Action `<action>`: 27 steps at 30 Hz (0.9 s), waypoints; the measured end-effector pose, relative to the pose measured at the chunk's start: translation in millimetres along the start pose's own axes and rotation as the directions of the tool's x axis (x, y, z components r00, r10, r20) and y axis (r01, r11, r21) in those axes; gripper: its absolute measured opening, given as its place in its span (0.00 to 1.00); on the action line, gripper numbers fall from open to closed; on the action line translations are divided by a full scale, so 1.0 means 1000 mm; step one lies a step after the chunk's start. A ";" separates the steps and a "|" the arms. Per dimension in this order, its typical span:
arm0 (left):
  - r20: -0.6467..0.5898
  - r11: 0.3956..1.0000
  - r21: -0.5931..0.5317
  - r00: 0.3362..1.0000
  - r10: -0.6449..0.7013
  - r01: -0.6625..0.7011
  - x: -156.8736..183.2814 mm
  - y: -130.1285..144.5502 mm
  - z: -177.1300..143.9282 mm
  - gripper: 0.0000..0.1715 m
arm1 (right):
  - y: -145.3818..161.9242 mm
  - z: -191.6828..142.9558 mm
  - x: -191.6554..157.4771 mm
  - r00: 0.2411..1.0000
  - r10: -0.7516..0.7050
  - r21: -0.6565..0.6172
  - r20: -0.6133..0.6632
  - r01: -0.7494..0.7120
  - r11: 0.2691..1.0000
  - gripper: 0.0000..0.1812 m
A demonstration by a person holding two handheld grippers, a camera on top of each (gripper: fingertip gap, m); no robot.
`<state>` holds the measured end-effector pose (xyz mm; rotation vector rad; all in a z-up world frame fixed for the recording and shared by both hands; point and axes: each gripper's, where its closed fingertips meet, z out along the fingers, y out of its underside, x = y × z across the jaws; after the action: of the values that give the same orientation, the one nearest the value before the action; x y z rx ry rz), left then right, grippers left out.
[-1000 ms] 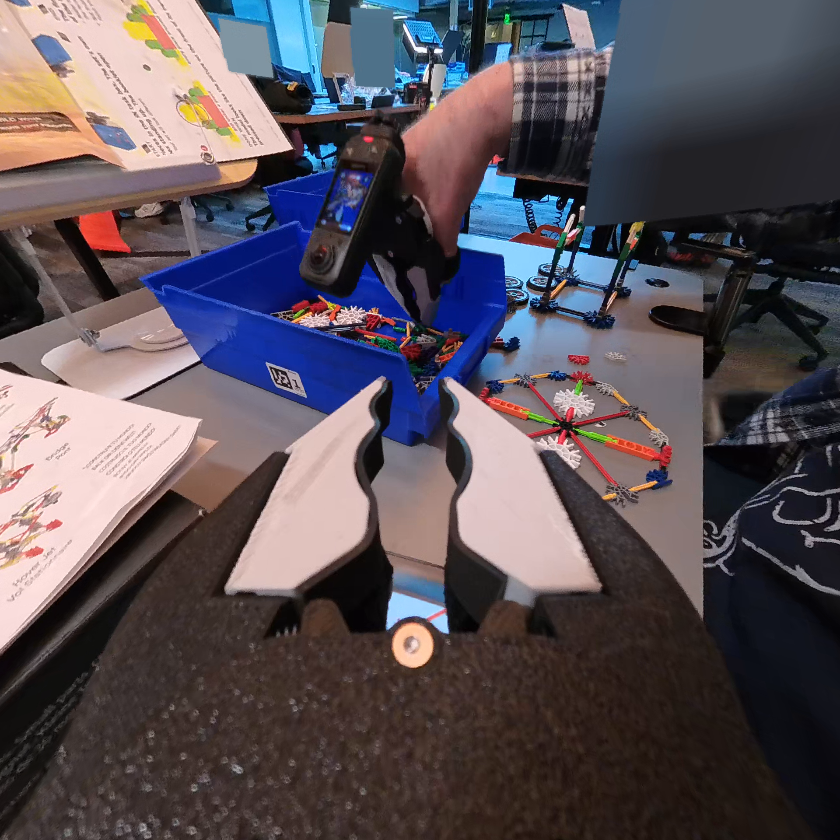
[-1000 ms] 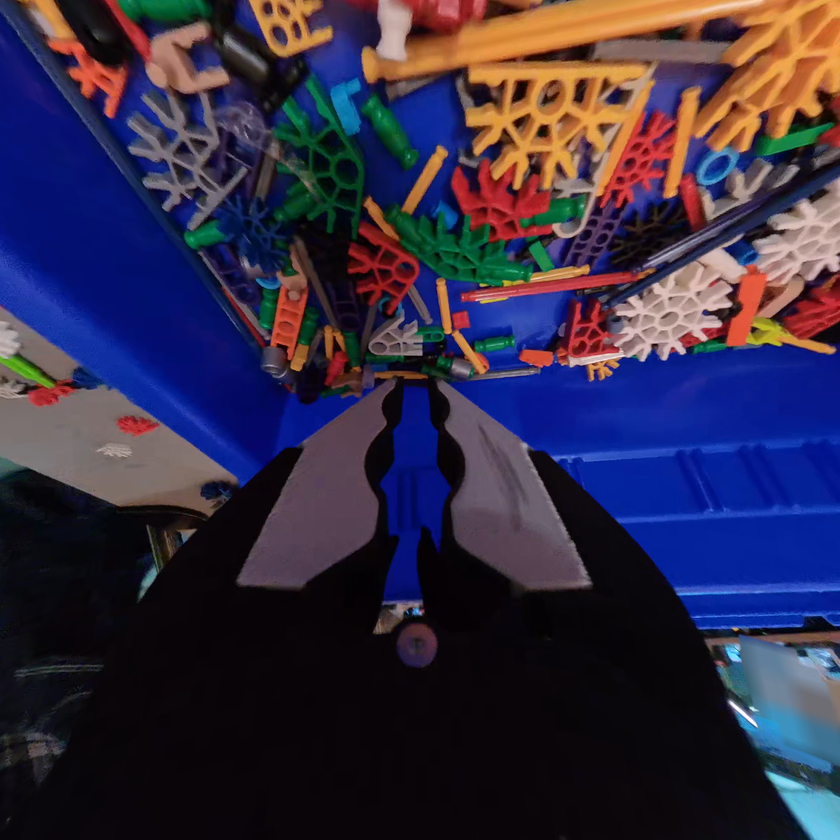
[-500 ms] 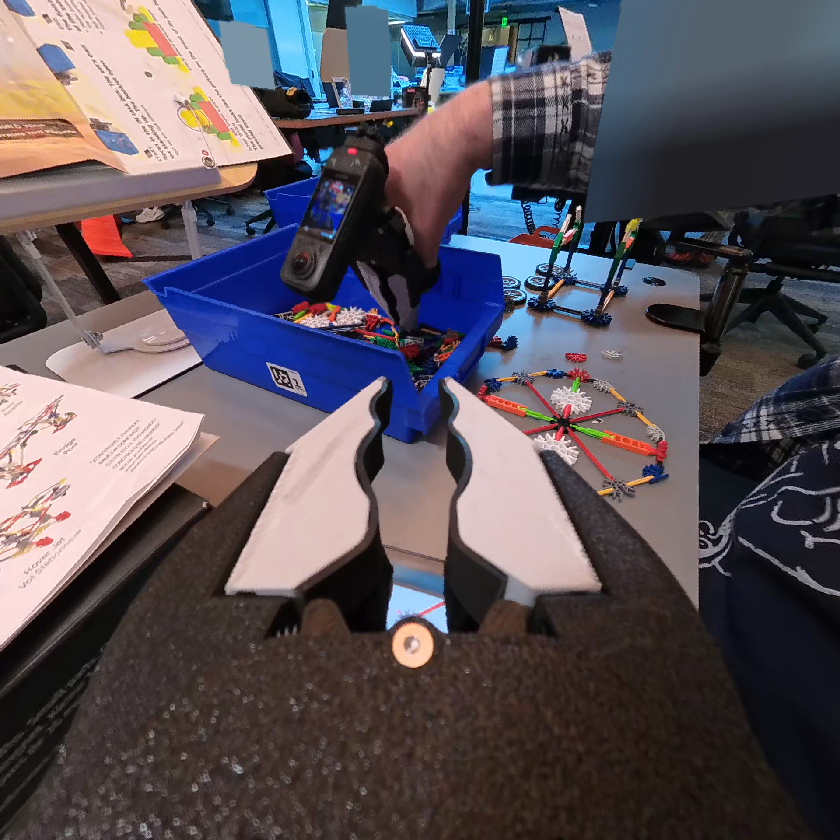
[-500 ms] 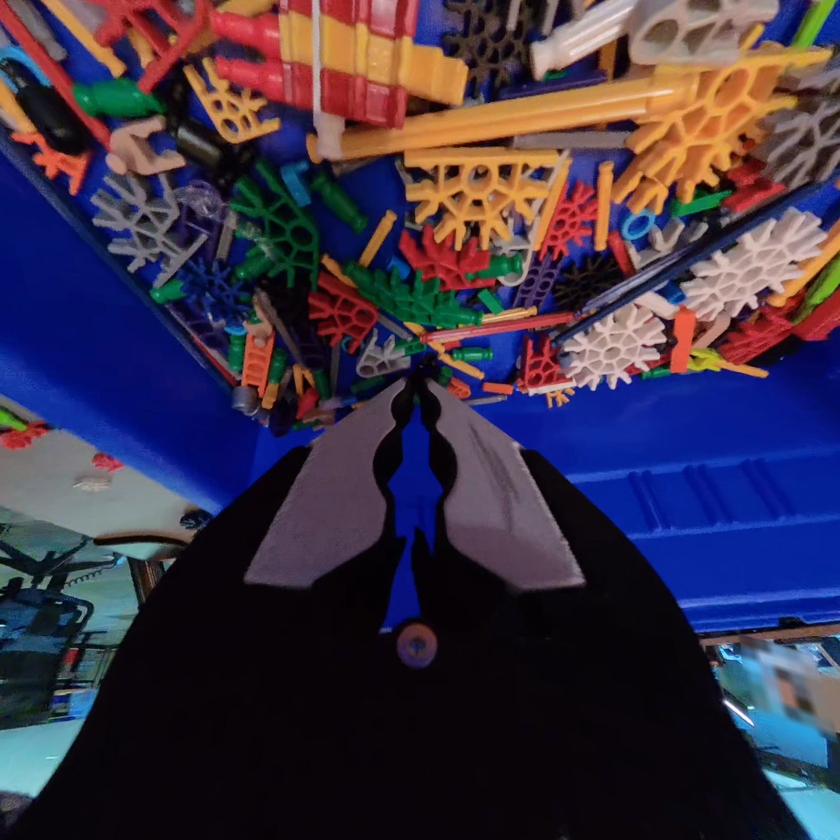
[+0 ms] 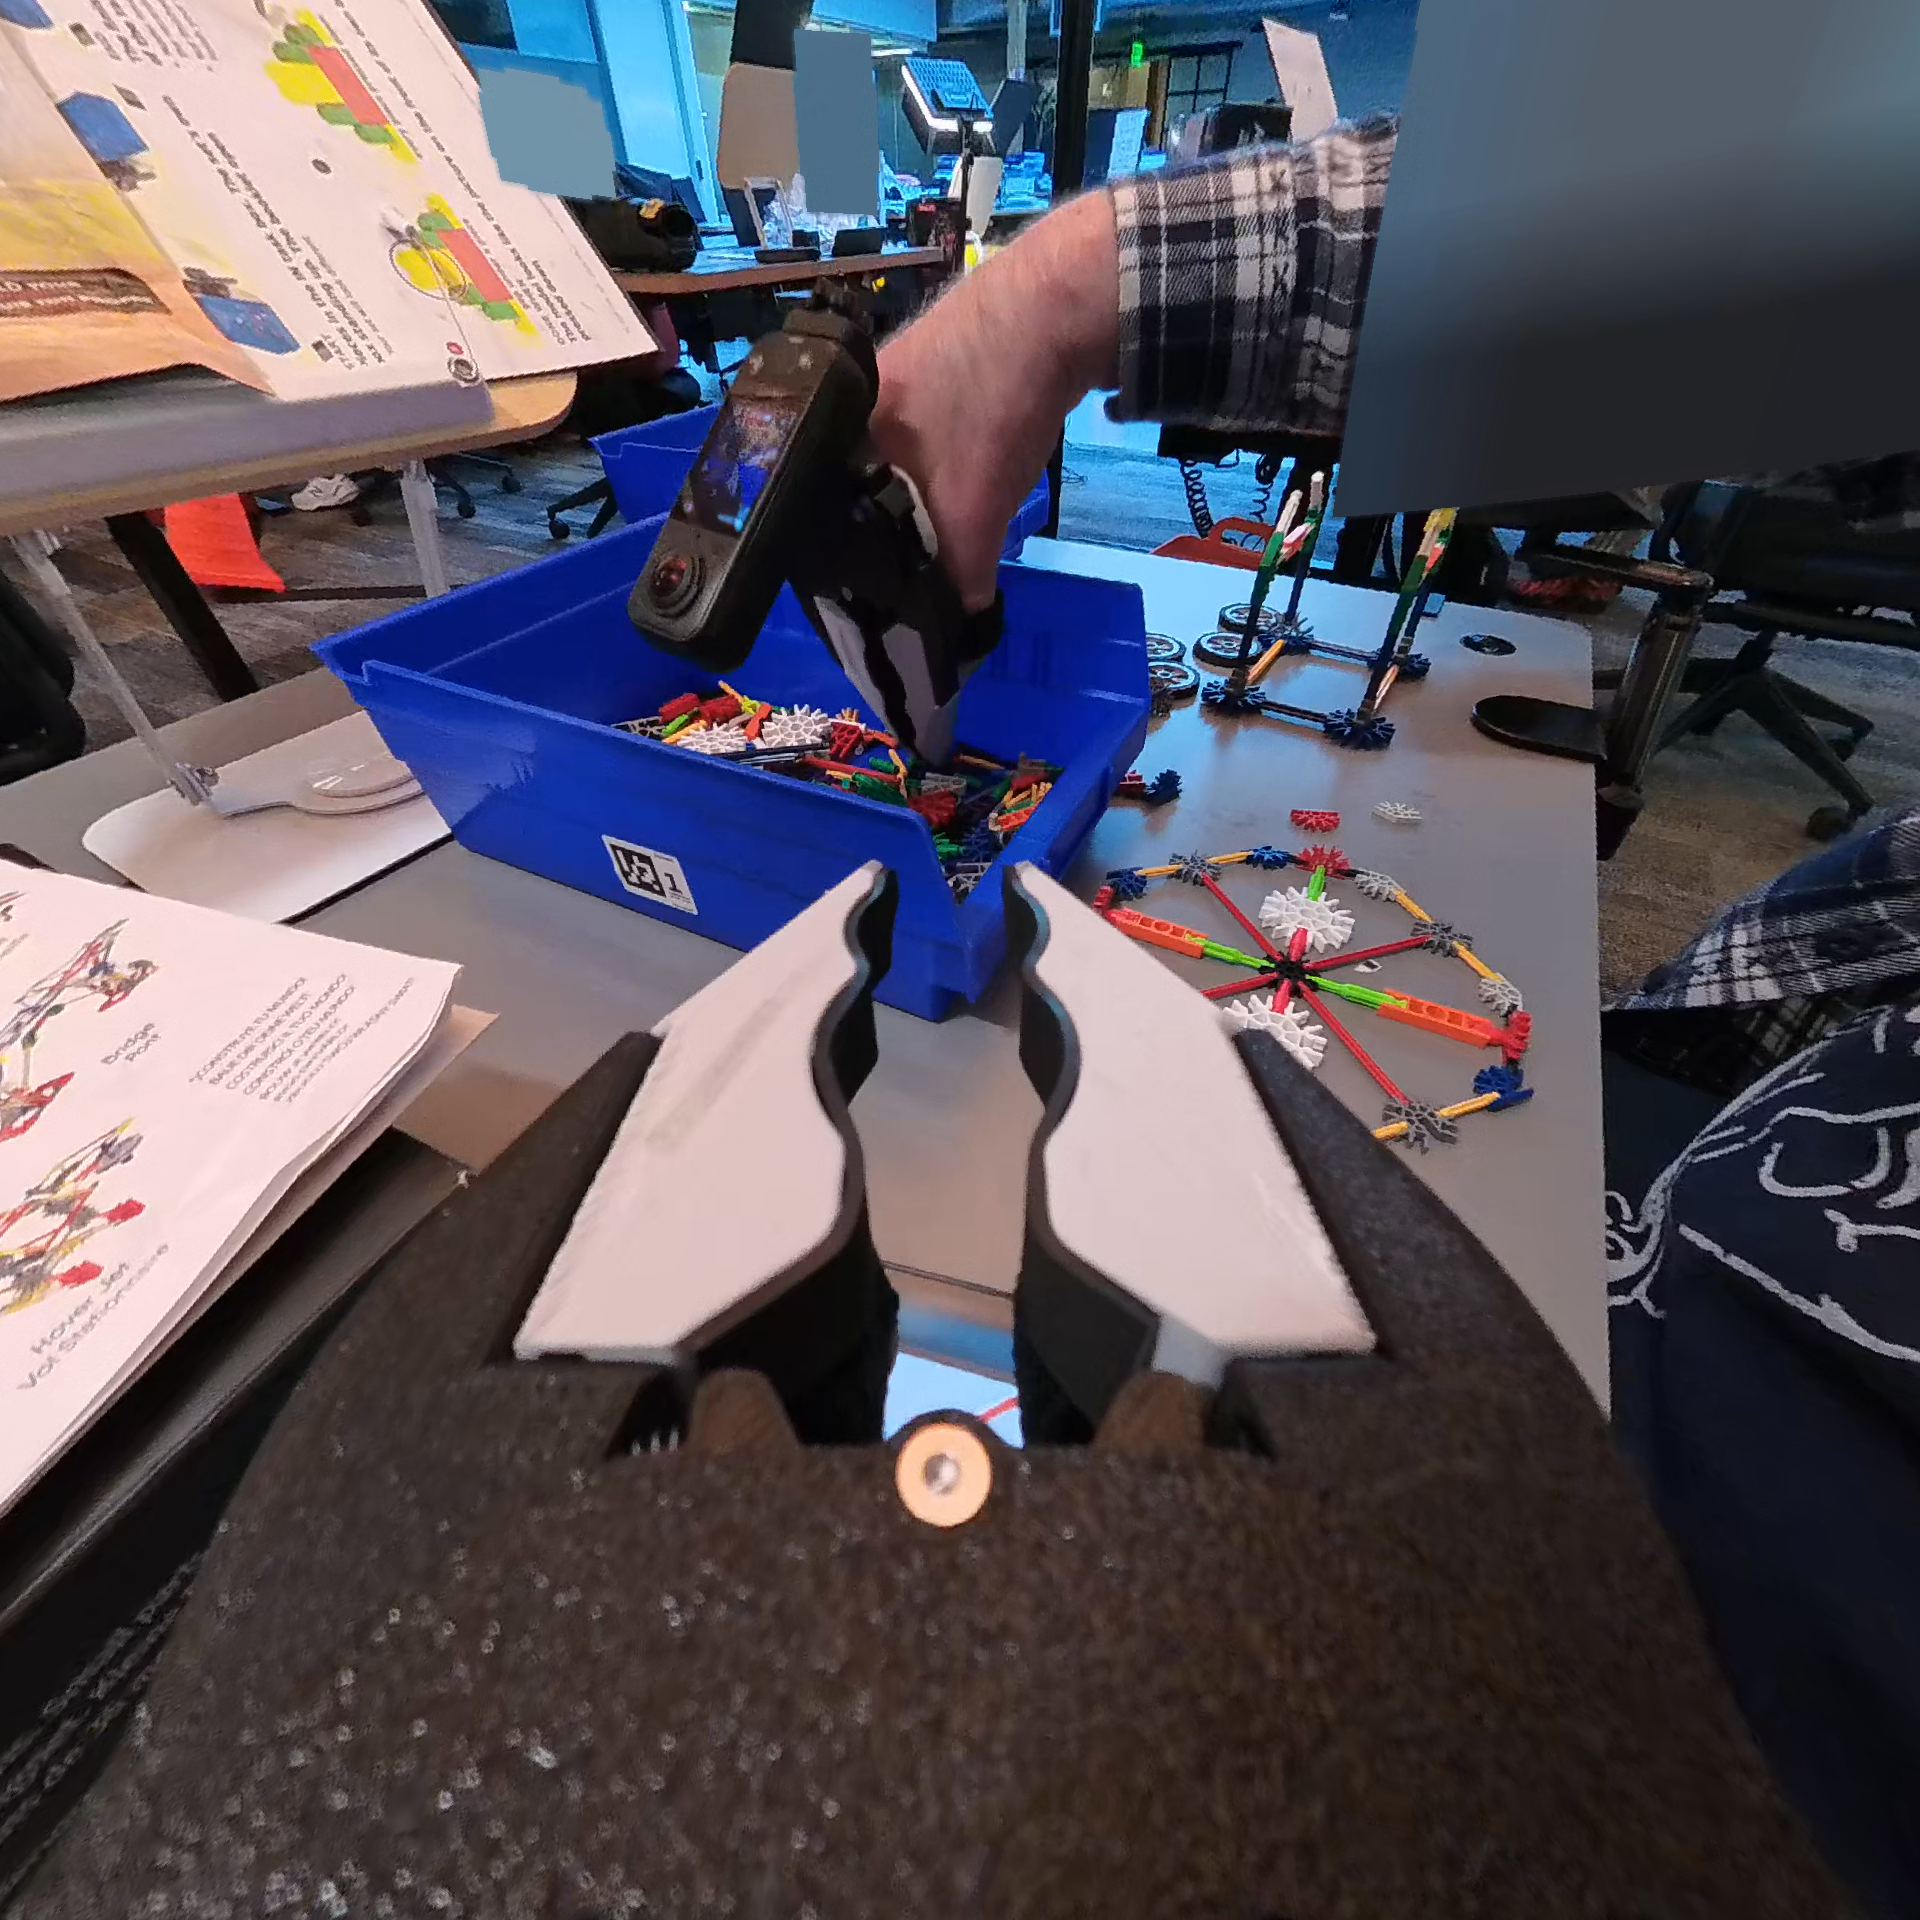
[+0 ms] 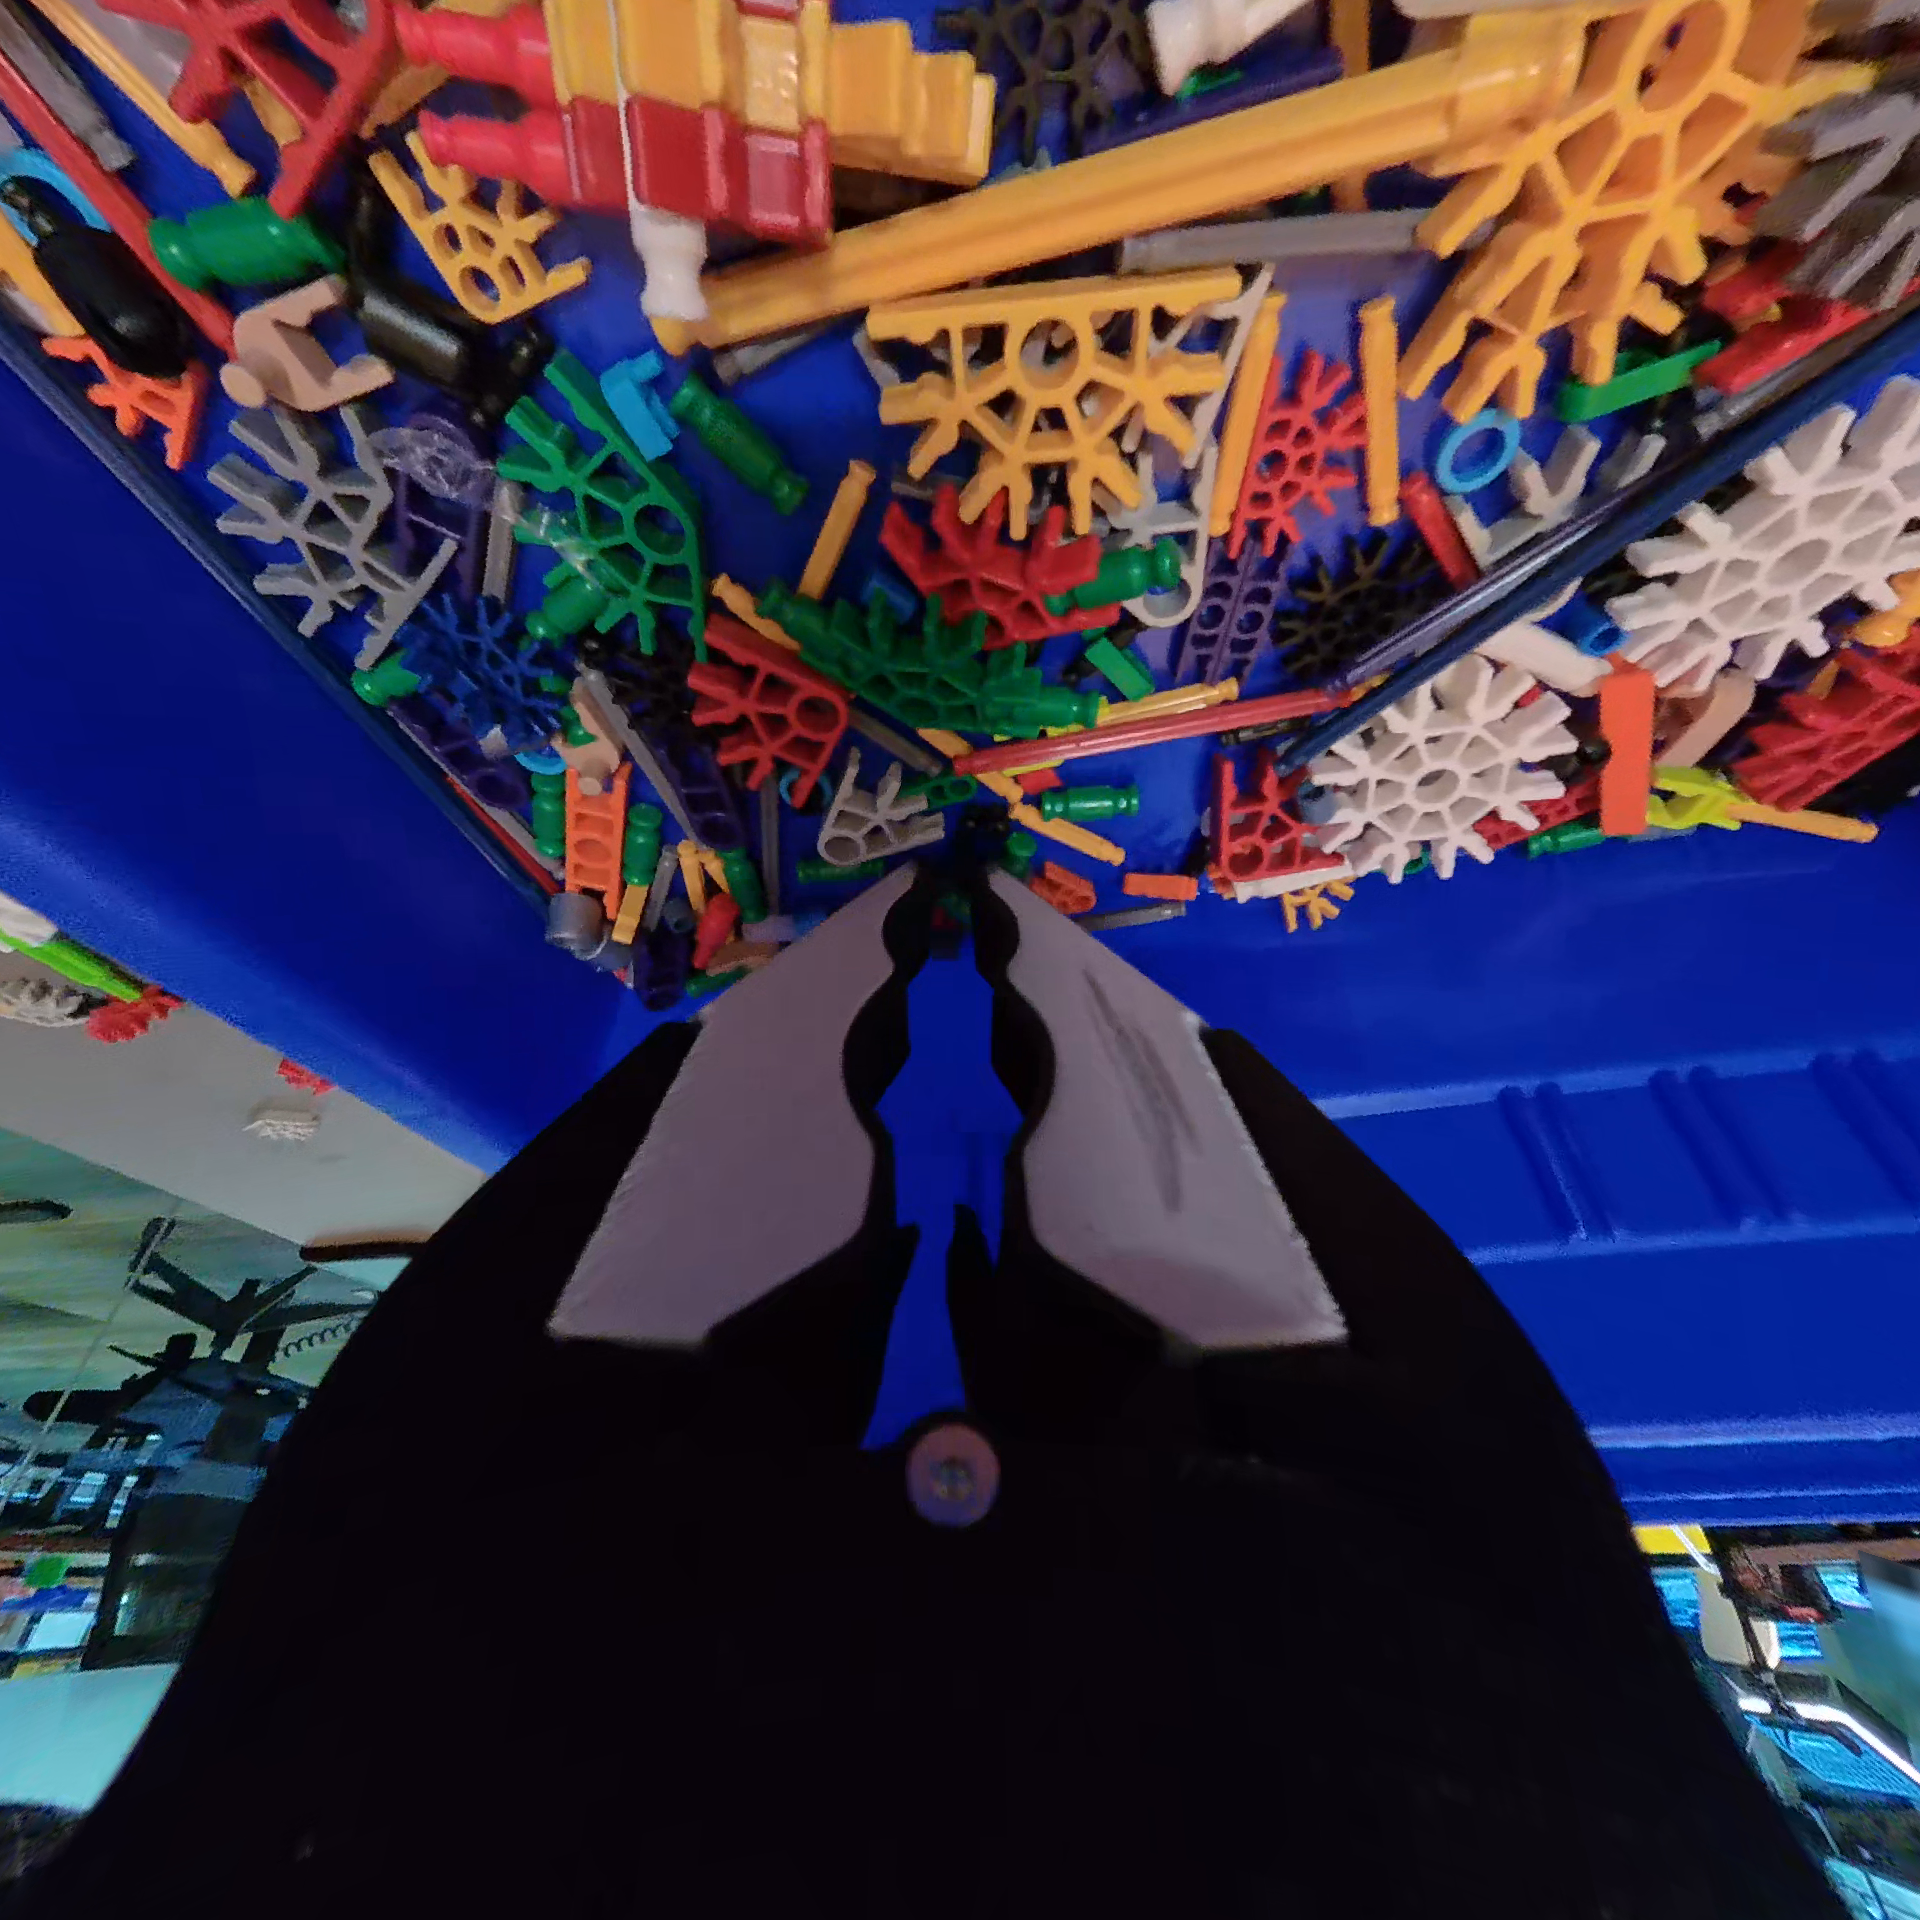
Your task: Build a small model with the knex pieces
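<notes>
My right gripper [image 6: 953,891] is down inside the blue bin [image 6: 1558,1039], its tips in a pile of colourful plastic rods and connectors [image 6: 935,675]. Its jaws are closed to a narrow gap on a small black piece [image 6: 977,831] at the tips. The left wrist view shows this gripper [image 5: 925,727], held by a hand, angled down into the bin [image 5: 540,769]. My left gripper [image 5: 951,883] hangs above the grey table [image 5: 582,956] in front of the bin, open and empty.
A flat wheel of rods and connectors [image 5: 1309,966] lies right of the bin. A small upright frame with wheels [image 5: 1320,644] stands behind it. An instruction booklet [image 5: 156,1091] lies at the left; another [image 5: 312,177] rests on a stand. Loose connectors [image 5: 1314,819] lie nearby. The grippers' ends are close to 30 cm from one another.
My right gripper moved across the pile and closed from a small gap onto the black piece. The left gripper has barely moved.
</notes>
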<state>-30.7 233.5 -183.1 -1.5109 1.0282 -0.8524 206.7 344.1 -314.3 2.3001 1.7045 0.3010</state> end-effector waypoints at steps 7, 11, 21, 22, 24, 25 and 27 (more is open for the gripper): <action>0.006 1.000 0.004 1.000 -0.001 0.001 -0.001 0.000 -0.002 0.12 | -0.004 0.007 0.004 1.000 0.026 0.021 -0.003 -0.026 0.999 0.01; 0.006 1.000 0.004 1.000 -0.001 0.001 -0.001 0.000 -0.002 0.11 | -0.005 0.008 0.005 1.000 0.023 0.024 -0.005 -0.023 0.999 0.01; -0.043 0.999 0.012 0.998 0.046 -0.045 0.028 -0.020 -0.001 0.11 | 0.003 -0.045 -0.004 0.997 0.081 0.266 -0.011 -0.075 0.961 0.01; -0.063 0.998 0.012 0.996 0.058 -0.057 0.036 -0.023 0.002 0.11 | 0.006 -0.054 -0.009 0.996 0.085 0.301 -0.011 -0.078 0.950 0.00; -0.099 0.996 0.002 0.991 0.090 -0.090 0.054 -0.028 0.010 0.11 | 0.018 -0.072 -0.020 0.995 0.098 0.351 -0.037 -0.078 0.933 0.01; -0.123 0.995 -0.002 0.987 0.099 -0.100 0.065 -0.030 0.015 0.12 | 0.024 -0.080 -0.028 0.994 0.101 0.373 -0.048 -0.076 0.925 0.01; -0.184 0.994 -0.012 0.977 0.106 -0.110 0.093 -0.033 0.026 0.13 | 0.036 -0.090 -0.047 0.992 0.105 0.412 -0.067 -0.068 0.908 0.01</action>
<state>33.1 159.1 -156.1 -1.4006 1.2467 -0.9180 197.4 297.2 -217.6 2.7009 1.8569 0.0621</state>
